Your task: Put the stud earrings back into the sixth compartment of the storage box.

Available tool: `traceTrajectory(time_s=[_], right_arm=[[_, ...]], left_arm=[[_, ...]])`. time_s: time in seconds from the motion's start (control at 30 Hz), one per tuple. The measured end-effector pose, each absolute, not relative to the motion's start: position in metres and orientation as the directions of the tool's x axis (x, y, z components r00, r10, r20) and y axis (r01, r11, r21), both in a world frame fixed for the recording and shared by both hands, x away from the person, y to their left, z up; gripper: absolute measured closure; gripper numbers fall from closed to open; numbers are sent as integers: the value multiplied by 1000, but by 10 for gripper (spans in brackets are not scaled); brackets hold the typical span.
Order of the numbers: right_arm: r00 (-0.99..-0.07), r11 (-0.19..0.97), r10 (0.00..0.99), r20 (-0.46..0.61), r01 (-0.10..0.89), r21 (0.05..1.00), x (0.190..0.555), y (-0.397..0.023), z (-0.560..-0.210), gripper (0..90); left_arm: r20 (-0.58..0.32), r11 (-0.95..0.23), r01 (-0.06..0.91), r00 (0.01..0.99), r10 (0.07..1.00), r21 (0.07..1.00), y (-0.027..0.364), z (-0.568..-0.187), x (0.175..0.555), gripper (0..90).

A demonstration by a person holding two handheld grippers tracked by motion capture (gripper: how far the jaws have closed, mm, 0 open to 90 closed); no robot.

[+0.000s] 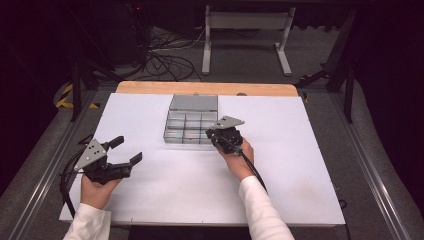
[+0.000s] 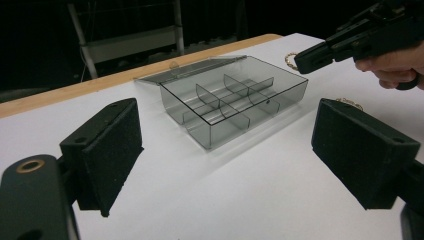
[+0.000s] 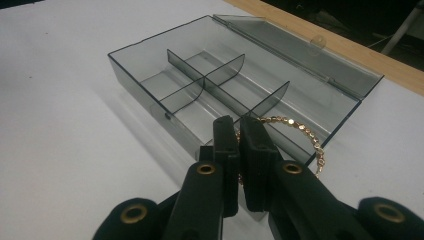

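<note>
Right gripper [image 3: 239,131] pinches a gold bracelet [image 3: 300,132] over the open divided box's [image 3: 150,67] near corner; light, limp and slippery, it looks best held across its beads.

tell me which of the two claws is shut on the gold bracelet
The right claw, at the near edge of the clear divided box, pinches the gold beaded bracelet. The left claw stands wide open, holding nothing.

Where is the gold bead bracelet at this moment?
In the right gripper view, the gold bead bracelet hangs pinched in the shut right gripper, just above the near right corner of the open smoky clear plastic divider box.
</note>
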State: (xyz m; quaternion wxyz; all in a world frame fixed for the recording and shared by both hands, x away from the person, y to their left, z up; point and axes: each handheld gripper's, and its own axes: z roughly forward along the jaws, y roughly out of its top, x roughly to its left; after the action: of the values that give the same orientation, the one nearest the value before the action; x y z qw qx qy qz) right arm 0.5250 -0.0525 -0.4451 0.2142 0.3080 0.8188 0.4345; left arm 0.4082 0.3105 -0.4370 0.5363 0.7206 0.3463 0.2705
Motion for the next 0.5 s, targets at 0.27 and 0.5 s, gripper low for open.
traceTrajectory(time_s=[0.27, 0.5], right_arm=[[-708, 431, 702, -81, 332, 839, 537, -47, -451, 867], [-714, 433, 697, -59, 354, 829, 544, -42, -459, 857]], left_arm=[[14, -180, 209, 614, 789, 961, 311, -438, 409, 134], [16, -181, 205, 616, 787, 962, 311, -438, 408, 135]])
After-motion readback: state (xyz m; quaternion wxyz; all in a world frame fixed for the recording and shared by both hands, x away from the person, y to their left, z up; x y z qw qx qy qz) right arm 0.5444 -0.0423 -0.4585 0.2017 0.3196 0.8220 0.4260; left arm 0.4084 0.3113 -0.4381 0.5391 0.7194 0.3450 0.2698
